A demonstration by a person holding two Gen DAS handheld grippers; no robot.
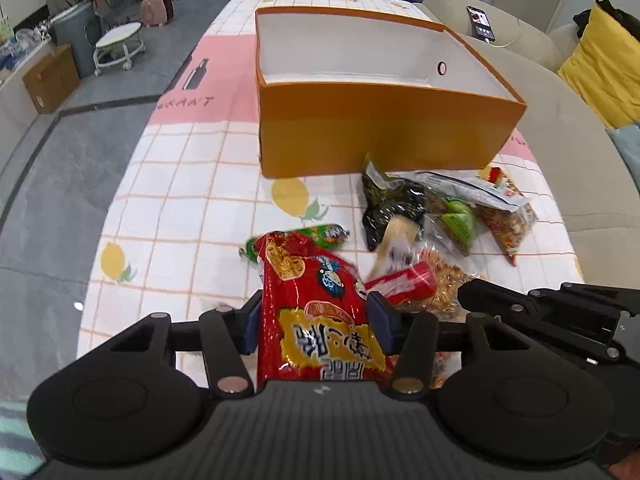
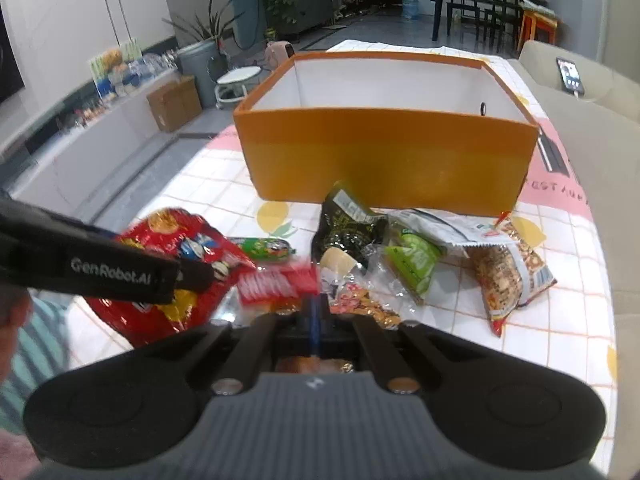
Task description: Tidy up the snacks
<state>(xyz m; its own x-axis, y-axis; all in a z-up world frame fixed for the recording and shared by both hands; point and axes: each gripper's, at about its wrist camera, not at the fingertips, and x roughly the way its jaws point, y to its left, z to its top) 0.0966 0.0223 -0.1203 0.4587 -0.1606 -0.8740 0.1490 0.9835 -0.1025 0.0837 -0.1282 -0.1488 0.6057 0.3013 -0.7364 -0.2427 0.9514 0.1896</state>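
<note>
- Orange cardboard box [image 1: 384,140] with a white inside stands open-topped on the checked tablecloth with lemon prints [image 1: 180,208], at the far side of the snack pile.
- Left gripper [image 1: 316,324] is clamped on a large glossy red noodle-snack bag with yellow lettering [image 1: 320,320]; its two blue pads press the bag's sides, and the bag runs from the gripper body forward over the cloth.
- Behind that bag lies a small green sausage-shaped packet [image 1: 320,234], just beside it.
- Right gripper [image 2: 316,312] has its blue pads drawn fully together; a thin edge of crinkled wrapper seems pinched there, but I cannot tell which packet it belongs to.
- Just ahead of those pads lie a red wafer-type wrapper with white letters [image 2: 280,284] and a clear packet of brown nuts [image 2: 368,304], touching each other.
- Further on, near the box's front wall, sit a dark green-black foil pouch [image 2: 348,228], a clear packet with a bright green snack [image 2: 416,260] and a clear bag of mixed nuts with a red tip [image 2: 508,280], all crowded together.
- Beyond the table's right edge a beige sofa [image 1: 580,168] carries a phone [image 1: 482,24] with a lit screen.
</note>
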